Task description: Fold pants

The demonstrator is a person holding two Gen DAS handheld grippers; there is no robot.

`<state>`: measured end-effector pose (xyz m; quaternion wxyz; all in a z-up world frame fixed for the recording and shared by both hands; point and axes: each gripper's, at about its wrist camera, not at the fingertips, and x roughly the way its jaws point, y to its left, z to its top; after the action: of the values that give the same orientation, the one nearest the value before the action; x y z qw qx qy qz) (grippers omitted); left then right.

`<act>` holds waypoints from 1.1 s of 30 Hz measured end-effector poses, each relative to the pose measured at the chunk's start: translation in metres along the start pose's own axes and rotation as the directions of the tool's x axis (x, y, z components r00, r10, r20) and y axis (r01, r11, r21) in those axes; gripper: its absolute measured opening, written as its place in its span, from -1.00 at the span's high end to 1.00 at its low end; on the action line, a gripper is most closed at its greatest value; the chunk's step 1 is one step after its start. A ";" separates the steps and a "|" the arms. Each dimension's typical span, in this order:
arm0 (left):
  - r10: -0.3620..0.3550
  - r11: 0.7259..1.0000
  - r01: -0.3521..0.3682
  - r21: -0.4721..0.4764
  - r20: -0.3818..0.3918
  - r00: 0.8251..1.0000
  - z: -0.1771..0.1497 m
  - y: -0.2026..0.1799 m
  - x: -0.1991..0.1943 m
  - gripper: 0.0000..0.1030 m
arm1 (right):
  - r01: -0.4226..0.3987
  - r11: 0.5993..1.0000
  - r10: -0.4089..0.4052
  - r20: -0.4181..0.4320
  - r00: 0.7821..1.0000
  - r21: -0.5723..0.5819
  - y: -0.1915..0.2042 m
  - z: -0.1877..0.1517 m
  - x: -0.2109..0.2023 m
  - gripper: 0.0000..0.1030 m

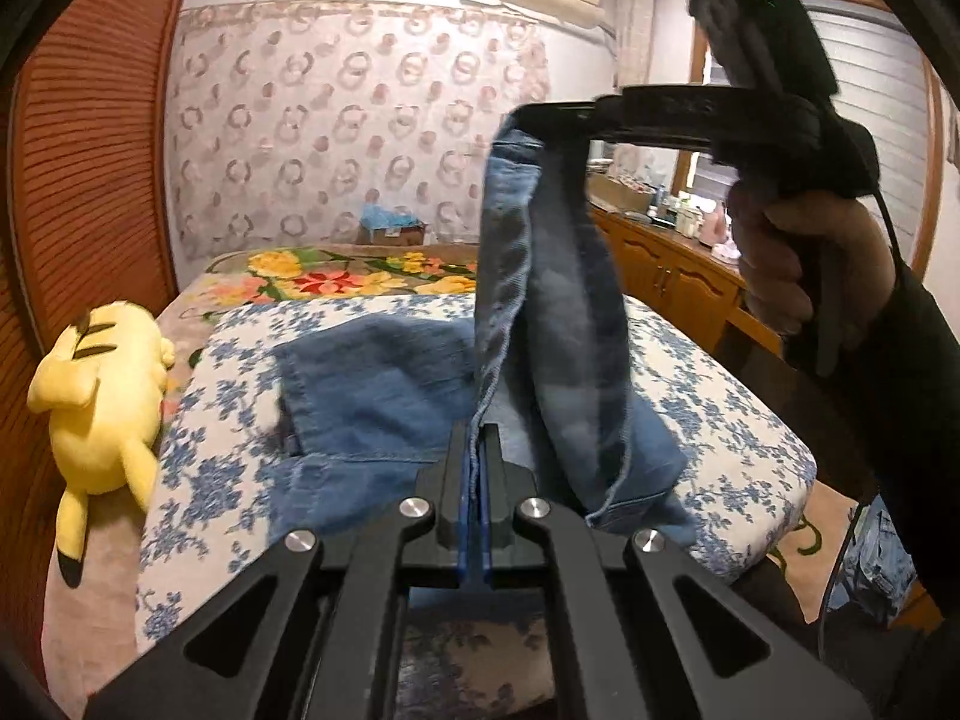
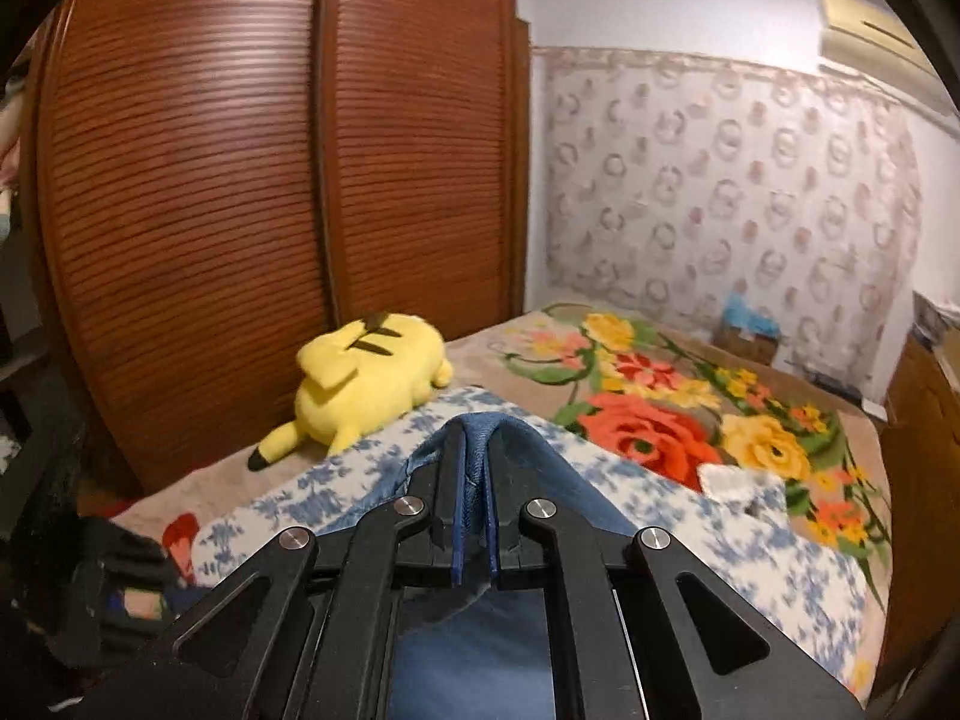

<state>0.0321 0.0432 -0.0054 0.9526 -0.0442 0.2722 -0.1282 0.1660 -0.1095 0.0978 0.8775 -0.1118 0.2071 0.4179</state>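
Left wrist view: the jeans (image 1: 384, 396) are spread on the blue-flowered cover (image 1: 720, 396) at the middle of the frame, and one edge is pinched in the left gripper (image 1: 478, 450), jaws clamped on the denim at 6 o'clock. A long strip of the jeans is hauled up toward 1 o'clock, where it's gripped by the right gripper (image 1: 540, 117), held in a hand (image 1: 798, 264) at 3 o'clock. A yellow plush (image 1: 102, 402) is parked at 9 o'clock, well apart from the fabric.

Right wrist view: the right gripper (image 2: 474, 468) is seen with jaws clamped on a bunched fold of denim at 6 o'clock; more blue cloth hangs below it. The plush (image 2: 366, 384) sits at 10 o'clock beside the cover (image 2: 690, 516).

Looks like a lift-and-carry for a fold. To be done well, both pinches should be kept tight and level, so the raised edge is laid square over the flat part. Slack should be shaken out first, and the plush shouldn't get dragged in.
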 end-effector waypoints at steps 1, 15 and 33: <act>0.008 1.000 -0.008 -0.012 -0.001 1.000 -0.002 0.006 0.000 1.00 | -0.003 1.000 0.003 -0.013 1.000 -0.011 0.005 0.004 0.012 0.95; 0.046 0.994 -0.052 -0.092 -0.075 0.996 -0.029 0.055 0.010 0.94 | -0.011 0.999 0.005 -0.191 0.982 -0.031 0.041 -0.015 0.141 0.95; 0.132 0.989 -0.138 -0.060 -0.098 0.986 -0.019 0.057 0.009 0.16 | 0.027 0.999 -0.029 -0.127 0.991 -0.018 0.031 -0.046 0.067 0.26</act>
<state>0.0423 0.0954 -0.0352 0.9433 -0.0513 0.3230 -0.0560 0.1674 -0.0609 0.0258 0.8673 -0.1481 0.2578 0.3992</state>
